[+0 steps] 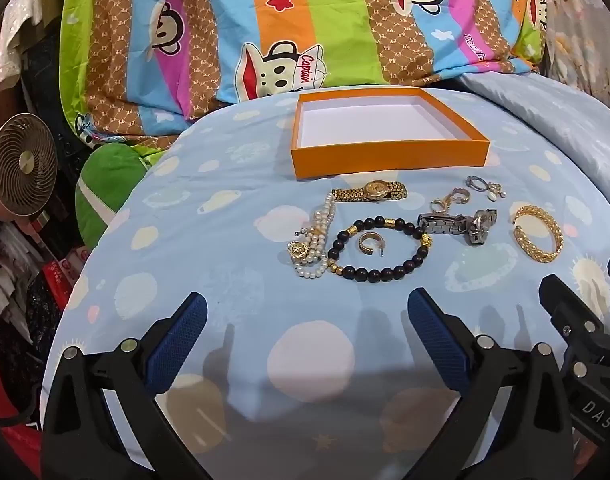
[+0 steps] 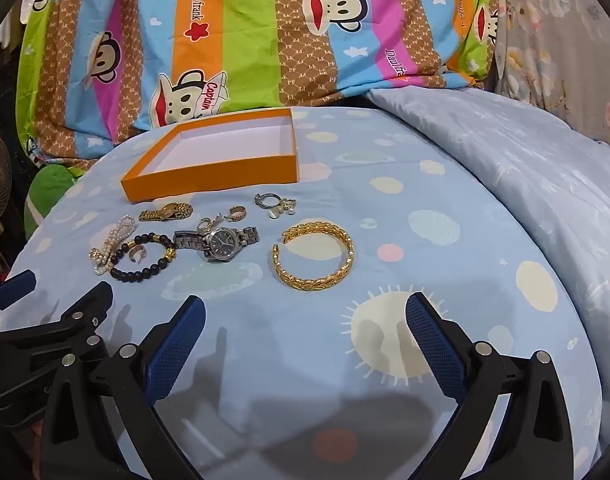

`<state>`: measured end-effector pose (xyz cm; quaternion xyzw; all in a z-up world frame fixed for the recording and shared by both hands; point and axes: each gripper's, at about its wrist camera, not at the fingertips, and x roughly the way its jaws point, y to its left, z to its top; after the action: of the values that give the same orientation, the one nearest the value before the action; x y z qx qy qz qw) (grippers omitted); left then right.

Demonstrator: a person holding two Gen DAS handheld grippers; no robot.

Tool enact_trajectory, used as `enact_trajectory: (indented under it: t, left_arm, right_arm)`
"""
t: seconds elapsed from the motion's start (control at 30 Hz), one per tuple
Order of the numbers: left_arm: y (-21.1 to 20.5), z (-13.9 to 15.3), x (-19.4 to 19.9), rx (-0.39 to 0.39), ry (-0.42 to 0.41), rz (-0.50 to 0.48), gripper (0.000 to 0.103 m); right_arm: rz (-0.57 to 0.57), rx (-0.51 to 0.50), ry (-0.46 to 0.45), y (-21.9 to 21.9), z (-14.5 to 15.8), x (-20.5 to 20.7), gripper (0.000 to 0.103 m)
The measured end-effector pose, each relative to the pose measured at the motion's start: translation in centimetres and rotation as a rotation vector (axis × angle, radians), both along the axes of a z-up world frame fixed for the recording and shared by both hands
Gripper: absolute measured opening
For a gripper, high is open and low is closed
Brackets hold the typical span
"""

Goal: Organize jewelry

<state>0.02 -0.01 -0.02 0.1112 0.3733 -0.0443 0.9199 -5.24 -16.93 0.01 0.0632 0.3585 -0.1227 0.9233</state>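
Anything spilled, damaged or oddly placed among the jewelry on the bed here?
Nothing looks damaged. The orange box is empty. Only oddities: a small gold hoop earring lies inside the black bead bracelet, and the pearl strand is bunched beside it.

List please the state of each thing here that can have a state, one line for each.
Orange box: open, nothing inside.
Gold bangle: open cuff, lying flat on the bedsheet.
Silver watch: lying on the sheet, face up.
Gold watch: on the sheet, near the box.
Left gripper: fingers wide open, holding nothing.
Right gripper: fingers wide open, holding nothing.
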Motion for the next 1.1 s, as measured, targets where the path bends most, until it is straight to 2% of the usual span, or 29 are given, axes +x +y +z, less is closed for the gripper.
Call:
enact_trajectory:
  t: [0.27,1.1]
  left_arm:
    - [0.2,0.05,0.12,-0.034,0.014,0.002,0.098]
    - [0.49,-0.27,0.18,-0.042,0.014,0.003,0.098]
  right_arm:
    - [0.013,-0.028,0.001,0.25,0.02,0.05,0.098]
    - [0.017,-0.015,-0.008,0.22,0.11,-0.11,0.098]
